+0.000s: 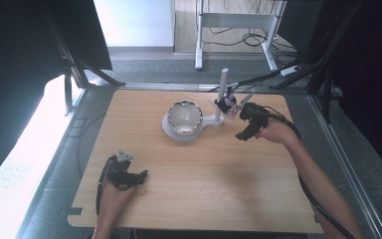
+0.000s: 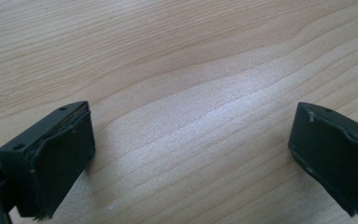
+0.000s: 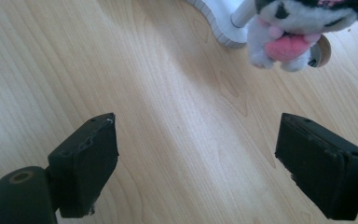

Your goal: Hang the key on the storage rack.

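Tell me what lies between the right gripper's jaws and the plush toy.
Bare wooden table, seen in the right gripper view: the right gripper is open, with nothing between it and the plush toy.

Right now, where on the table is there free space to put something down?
Bare wood lies between the left hand-held gripper and the white stand, and across the near right. It is crowded at the far side, where the plush toy hangs beside the right hand-held gripper.
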Demonstrator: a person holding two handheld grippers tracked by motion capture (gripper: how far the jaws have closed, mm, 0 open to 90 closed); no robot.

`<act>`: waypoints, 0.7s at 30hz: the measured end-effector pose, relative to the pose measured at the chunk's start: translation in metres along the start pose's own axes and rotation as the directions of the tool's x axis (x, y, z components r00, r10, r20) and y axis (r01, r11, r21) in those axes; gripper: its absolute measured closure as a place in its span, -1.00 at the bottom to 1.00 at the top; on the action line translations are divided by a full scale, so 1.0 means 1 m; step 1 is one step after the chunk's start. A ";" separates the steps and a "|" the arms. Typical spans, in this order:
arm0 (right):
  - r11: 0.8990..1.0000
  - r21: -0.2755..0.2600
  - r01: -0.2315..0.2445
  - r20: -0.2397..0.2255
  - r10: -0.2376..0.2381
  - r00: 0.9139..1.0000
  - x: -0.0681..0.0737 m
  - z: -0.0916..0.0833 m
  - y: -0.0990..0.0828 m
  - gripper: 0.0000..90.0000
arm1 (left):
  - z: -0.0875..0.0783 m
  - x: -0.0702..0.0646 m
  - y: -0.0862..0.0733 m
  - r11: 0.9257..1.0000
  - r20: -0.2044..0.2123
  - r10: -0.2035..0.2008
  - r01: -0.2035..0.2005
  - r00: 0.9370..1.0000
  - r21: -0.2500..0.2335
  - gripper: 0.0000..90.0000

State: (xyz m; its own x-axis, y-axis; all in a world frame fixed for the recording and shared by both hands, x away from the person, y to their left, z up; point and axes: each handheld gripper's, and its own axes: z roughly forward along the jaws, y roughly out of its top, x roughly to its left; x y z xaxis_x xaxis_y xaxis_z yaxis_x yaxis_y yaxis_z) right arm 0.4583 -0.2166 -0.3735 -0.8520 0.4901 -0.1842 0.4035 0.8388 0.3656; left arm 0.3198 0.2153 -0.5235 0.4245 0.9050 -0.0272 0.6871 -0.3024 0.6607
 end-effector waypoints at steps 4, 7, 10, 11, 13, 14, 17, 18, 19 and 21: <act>1.000 -0.012 0.013 -0.003 -0.013 1.000 0.007 -0.002 -0.004 -0.71 | 0.000 0.000 0.000 1.000 0.000 0.000 0.000 1.000 0.000 -1.00; 1.000 -0.018 0.016 -0.003 -0.016 1.000 0.013 -0.004 -0.010 -0.71 | 0.000 0.000 0.000 1.000 0.000 0.000 0.000 1.000 0.000 -1.00; 1.000 -0.022 0.017 -0.001 -0.017 1.000 0.018 -0.005 -0.016 -0.71 | 0.000 0.000 0.000 1.000 -0.001 -0.001 0.001 1.000 -0.002 -1.00; 1.000 -0.025 0.017 -0.001 -0.017 1.000 0.019 -0.006 -0.019 -0.71 | 0.000 0.000 0.000 1.000 -0.002 -0.001 0.001 1.000 -0.002 -1.00; 0.999 -0.031 0.016 0.001 -0.016 1.000 0.022 -0.008 -0.024 -0.71 | 0.000 0.000 0.000 1.000 -0.001 -0.005 0.005 1.000 -0.002 -1.00; 0.999 -0.035 0.015 0.002 -0.015 1.000 0.023 -0.009 -0.026 -0.72 | 0.000 0.000 0.000 1.000 0.000 -0.005 0.005 1.000 -0.002 -1.00; 0.999 -0.045 0.009 -0.001 -0.009 1.000 0.026 -0.012 -0.032 -0.72 | 0.000 0.000 0.000 1.000 0.000 0.000 0.000 1.000 -0.001 -1.00; 0.999 -0.047 0.007 0.002 -0.007 1.000 0.028 -0.013 -0.034 -0.72 | 0.000 0.000 0.000 1.000 -0.001 -0.001 0.001 1.000 -0.002 -1.00; 0.999 -0.051 0.007 0.003 -0.007 1.000 0.029 -0.013 -0.037 -0.72 | 0.000 0.000 0.000 1.000 -0.001 -0.001 0.001 1.000 -0.002 -1.00; 0.998 -0.060 0.002 0.000 -0.002 1.000 0.031 -0.015 -0.041 -0.72 | 0.000 0.000 0.000 1.000 -0.001 -0.001 0.001 1.000 -0.002 -1.00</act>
State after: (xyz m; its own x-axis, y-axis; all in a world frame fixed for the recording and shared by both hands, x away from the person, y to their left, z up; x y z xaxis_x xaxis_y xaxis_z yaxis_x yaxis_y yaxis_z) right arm 0.4105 -0.2391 -0.3802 -0.8525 0.4889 -0.1851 0.3814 0.8237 0.4196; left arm 0.3198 0.2152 -0.5236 0.4235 0.9055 -0.0274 0.6864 -0.3010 0.6620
